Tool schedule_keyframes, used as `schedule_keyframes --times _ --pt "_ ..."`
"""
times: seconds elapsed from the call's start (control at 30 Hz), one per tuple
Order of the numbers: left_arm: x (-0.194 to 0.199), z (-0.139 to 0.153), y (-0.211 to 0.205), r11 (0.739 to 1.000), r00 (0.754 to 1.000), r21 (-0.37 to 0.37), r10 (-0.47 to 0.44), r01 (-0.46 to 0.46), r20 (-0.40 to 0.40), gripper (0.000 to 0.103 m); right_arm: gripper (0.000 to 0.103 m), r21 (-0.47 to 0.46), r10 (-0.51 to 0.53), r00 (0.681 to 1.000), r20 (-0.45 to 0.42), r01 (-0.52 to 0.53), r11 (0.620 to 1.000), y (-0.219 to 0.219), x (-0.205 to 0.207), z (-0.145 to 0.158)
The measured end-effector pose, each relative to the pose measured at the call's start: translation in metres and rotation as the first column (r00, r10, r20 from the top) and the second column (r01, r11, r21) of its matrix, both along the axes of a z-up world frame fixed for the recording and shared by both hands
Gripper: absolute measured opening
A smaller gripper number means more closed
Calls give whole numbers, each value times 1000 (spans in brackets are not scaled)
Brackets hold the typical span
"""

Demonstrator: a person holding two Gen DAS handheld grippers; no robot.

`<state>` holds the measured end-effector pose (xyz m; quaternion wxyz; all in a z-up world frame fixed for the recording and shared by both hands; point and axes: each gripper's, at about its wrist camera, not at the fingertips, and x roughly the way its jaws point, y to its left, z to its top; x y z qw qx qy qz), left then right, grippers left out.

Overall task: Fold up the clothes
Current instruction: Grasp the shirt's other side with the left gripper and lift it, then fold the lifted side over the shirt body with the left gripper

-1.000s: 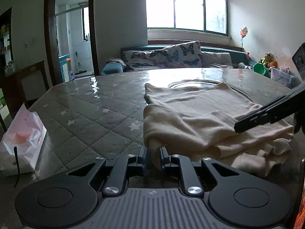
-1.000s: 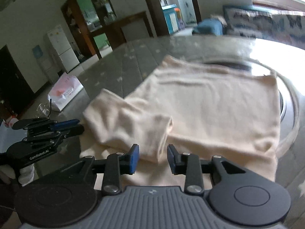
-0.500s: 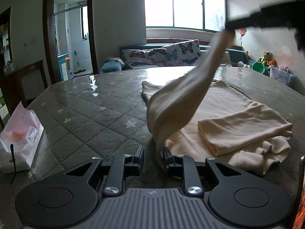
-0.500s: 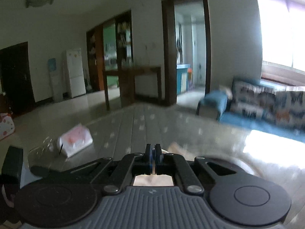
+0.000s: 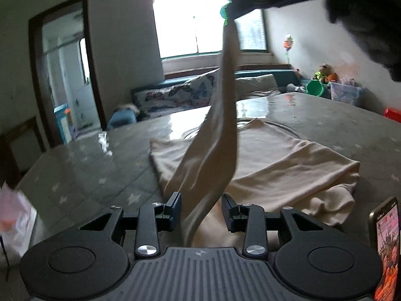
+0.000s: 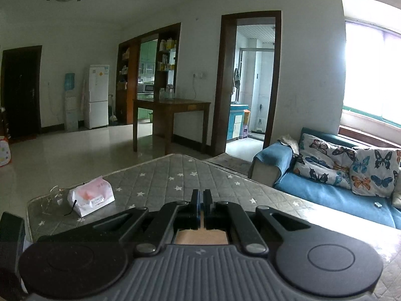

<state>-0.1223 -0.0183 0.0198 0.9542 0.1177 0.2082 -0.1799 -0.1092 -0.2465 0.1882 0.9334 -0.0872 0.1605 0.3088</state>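
Observation:
A cream sweater (image 5: 275, 165) lies flat on the star-quilted table (image 5: 82, 175). One sleeve (image 5: 220, 130) is pulled up off it in a long, taut strip. High at the top of the left wrist view, my right gripper (image 5: 229, 12) is shut on the sleeve's end. In the right wrist view its fingertips (image 6: 201, 200) are pressed together, with cream cloth (image 6: 200, 237) showing just behind them. My left gripper (image 5: 201, 209) sits low at the sweater's near edge. Its jaws are opening, and the sleeve's lower part hangs between them without being pinched.
A pink and white bag (image 6: 91, 198) and a pair of glasses (image 6: 51, 197) lie at the table's far corner. A phone (image 5: 386, 245) stands at the right edge. A glass turntable (image 5: 283, 125) lies under the sweater. A blue sofa (image 6: 338, 193) runs beyond the table.
The right gripper closed on the sleeve and lifted it high off the sweater. The left jaws spread apart around the cloth, and the left view swung sideways.

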Motion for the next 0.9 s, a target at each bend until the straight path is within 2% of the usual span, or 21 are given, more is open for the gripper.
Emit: schedule_keyframes --times 0.2,0.33,0.4,0.53,0.67,0.8,0.87,0.9 --pt "8 -2 -13 999 999 48 3 -5 36 38 2 9 12 1000 21 -12 1000 1 0 6" --pt "9 -3 -10 997 997 65 32 -36 64 23 2 4 6 1000 23 -6 1000 -2 1 6" --pt "9 -2 -5 996 995 64 59 -64 76 12 1 1 0 1000 20 0 1000 -6 0 4" --pt "4 -3 7 994 995 77 73 -78 70 12 1 -10 -14 1000 -3 14 1000 -21 -11 -10" --pt "-2 -16 7 991 998 125 47 -52 38 12 2 -45 -45 991 -127 40 998 -48 -29 -55" --pt "-3 -23 8 988 999 151 42 -43 9 12 5 -89 -74 937 -341 46 995 -71 -35 -107" --pt "-3 -24 9 986 999 163 48 -47 1 12 6 -86 -97 911 -400 68 994 -80 -35 -122" --pt "-3 -24 9 985 999 167 51 -50 -3 12 6 -75 -106 908 -405 83 994 -83 -34 -124"
